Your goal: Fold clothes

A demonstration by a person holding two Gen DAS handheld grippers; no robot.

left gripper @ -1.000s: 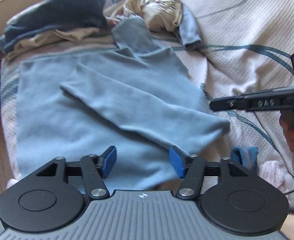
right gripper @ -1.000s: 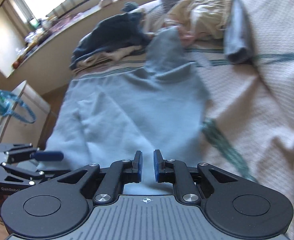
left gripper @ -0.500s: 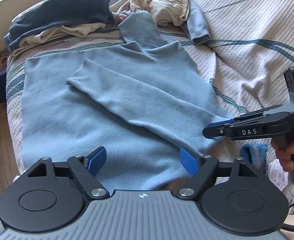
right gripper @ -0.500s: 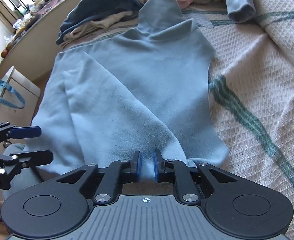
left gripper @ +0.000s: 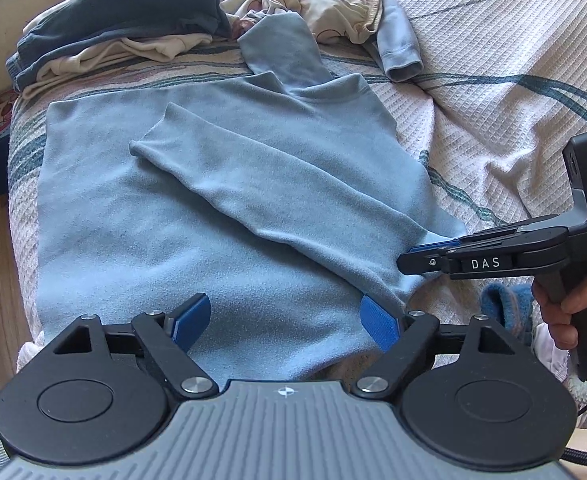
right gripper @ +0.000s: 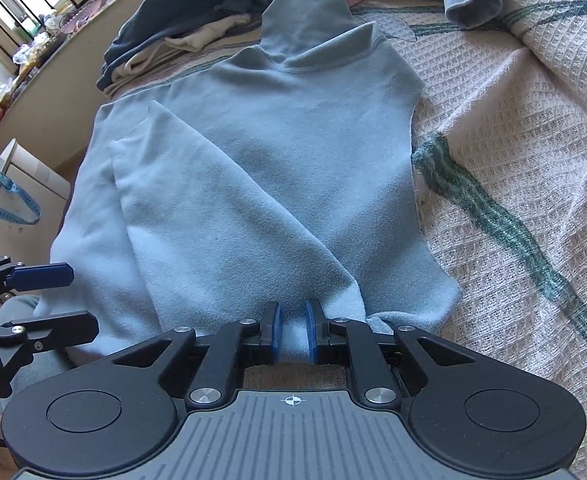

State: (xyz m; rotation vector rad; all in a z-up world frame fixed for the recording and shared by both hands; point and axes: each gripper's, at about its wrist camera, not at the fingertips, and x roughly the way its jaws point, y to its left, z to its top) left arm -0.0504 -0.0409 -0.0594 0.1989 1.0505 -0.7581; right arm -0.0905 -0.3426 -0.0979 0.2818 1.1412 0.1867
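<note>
Since the earlier frames, the right gripper (right gripper: 292,330) has come down with the fabric it pinches, laying the sleeve (left gripper: 261,184) diagonally across the body of the light-blue fleece turtleneck (left gripper: 133,216), and the jaws of the left gripper (left gripper: 284,322) have just been opening, with nothing clamped between them. At present the left gripper hovers over the near hem with its 2 blue pads wide apart, fleece visible below them but not pressed. The right gripper is closed to a narrow gap on a fold of fleece at the near right corner of the garment, where the sleeve joins the body. The turtleneck lies flat on the woven bedspread (right gripper: 513,160), collar (right gripper: 305,16) pointing away, 1 sleeve folded in; the other sleeve is not visible. Beyond the collar sit a stack of dark and cream garments (left gripper: 125,20) and a loose heap of crumpled clothes (left gripper: 333,0). Judged step: completing the sleeve fold. To do it well, release the right pinch only once the fabric rests flat, so the corner does not spring up. Smooth the bunching at that corner. Bring the left pads onto the near hem edge for the next fold, gripping both layers together, and keep the folded sleeve inside the body outline.
</note>
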